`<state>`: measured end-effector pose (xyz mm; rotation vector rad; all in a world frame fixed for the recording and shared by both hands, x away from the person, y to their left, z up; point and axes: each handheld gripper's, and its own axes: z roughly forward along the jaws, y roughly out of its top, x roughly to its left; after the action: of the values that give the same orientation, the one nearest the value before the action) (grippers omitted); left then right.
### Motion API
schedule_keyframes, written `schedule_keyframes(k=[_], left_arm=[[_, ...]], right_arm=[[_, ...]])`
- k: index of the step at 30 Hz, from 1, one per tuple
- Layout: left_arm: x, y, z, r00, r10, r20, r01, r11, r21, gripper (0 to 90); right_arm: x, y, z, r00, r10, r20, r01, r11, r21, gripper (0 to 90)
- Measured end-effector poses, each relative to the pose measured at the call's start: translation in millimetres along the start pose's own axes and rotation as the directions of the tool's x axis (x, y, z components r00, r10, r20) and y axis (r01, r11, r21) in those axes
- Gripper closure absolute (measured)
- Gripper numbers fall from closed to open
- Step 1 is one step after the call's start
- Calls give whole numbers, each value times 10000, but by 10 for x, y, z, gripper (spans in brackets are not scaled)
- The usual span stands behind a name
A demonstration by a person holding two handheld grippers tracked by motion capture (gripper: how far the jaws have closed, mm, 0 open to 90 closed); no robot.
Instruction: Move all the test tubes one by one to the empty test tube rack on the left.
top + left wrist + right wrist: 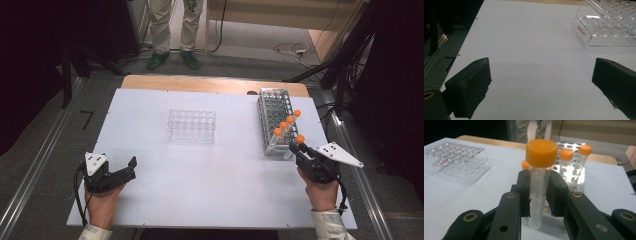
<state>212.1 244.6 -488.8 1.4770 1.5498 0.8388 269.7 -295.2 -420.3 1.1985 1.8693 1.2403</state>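
Standing upright between the black jaws of the right gripper (pixel 538 195), a clear tube with an orange cap (pixel 537 192) is occupying the centre of the right gripper view; the pads are pressing on its graduated wall from both sides, and its rounded lower end is hanging clear below them. In the high view the same tube (pixel 299 140) is showing at right of centre, just beside the near end of the metal rack (pixel 274 107), with the right gripper (pixel 298 150) clamped on it and the person's right hand (pixel 322 192) coming in from the lower right edge.

Three more orange-capped tubes (pixel 287 122) are sitting in the near half of the metal rack, tilted; in the right gripper view they (pixel 566 167) are lying directly behind the held tube.

A clear plastic well rack (pixel 191 125) is resting on the white table (pixel 200 180) at centre frame of the high view, well apart from the metal rack; it is appearing at upper left of the right gripper view (pixel 456 160) and at upper right of the left gripper view (pixel 609 27).

The left gripper (pixel 131 167) is sitting at lower left of the high view, its jaws standing wide apart with nothing between them but bare tabletop.

A standing person's legs (pixel 175 30) are showing at the top edge of the high view, beyond the table.
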Motion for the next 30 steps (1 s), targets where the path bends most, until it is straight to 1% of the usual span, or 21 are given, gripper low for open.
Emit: schedule_keyframes(k=[1,2,3,5,6,7,8,10,11,12,13,14,15,16,22,24,26,29,30], left_arm=[[0,0,0,10000,0,0,0,10000,0,33],[-2,4,-1,10000,4,13,-4,10000,5,33],[-9,8,3,10000,-2,76,3,10000,-19,33],[-20,13,5,9999,-50,124,50,10000,-4,33],[-25,20,9,9997,-75,217,75,10000,-2,33],[-25,20,9,9997,-75,217,75,10000,-2,33],[-46,35,16,9992,-162,357,163,9999,-22,33],[-73,54,22,9990,-106,436,108,9999,-34,33],[-73,54,22,9990,-106,436,108,9999,-34,33],[-116,78,33,9988,-13,488,17,10000,-70,33],[-116,78,33,9988,-13,488,17,10000,-70,34],[-131,87,42,9985,12,555,-7,10000,-97,34],[-148,96,50,9982,39,599,-33,9999,-97,35],[-177,110,61,9979,55,650,-49,9999,-98,35],[-247,140,89,9962,185,854,-180,9998,-68,46],[-289,151,99,9948,285,973,-281,9996,-49,48],[-318,155,109,9941,278,1053,-273,9996,-64,48],[-360,170,128,9922,411,1180,-412,9991,-18,53],[-374,174,134,9917,401,1219,-404,9992,-6,53]], right_arm=[[0,0,0,10000,0,0,0,10000,0,717],[31,-4,11,10000,-21,-66,21,10000,45,717],[101,-11,39,9997,-143,-220,145,9999,94,717],[171,-18,67,9988,-284,-400,290,9995,156,717],[196,-19,78,9983,-343,-480,352,9992,173,717],[196,-19,78,9983,-343,-480,352,9992,173,717],[268,-19,109,9968,-383,-702,400,9990,223,717],[334,-17,139,9950,-435,-901,458,9987,237,717],[358,-16,150,9941,-457,-981,484,9985,250,717],[394,-14,173,9927,-459,-1117,489,9985,244,717],[426,-12,194,9912,-453,-1247,489,9985,261,717],[426,-12,194,9912,-453,-1247,489,9985,261,717],[496,-13,236,9885,-580,-1394,632,9974,333,717],[530,-15,259,9866,-654,-1492,711,9969,334,717],[703,-3,381,9794,-879,-1820,961,9947,369,717],[741,-4,417,9779,-917,-1879,1008,9941,396,717],[777,-7,459,9758,-1001,-1942,1102,9930,419,717],[822,-14,513,9734,-1056,-2035,1178,9919,484,717],[834,-15,527,9730,-1043,-2058,1172,9918,512,717]])
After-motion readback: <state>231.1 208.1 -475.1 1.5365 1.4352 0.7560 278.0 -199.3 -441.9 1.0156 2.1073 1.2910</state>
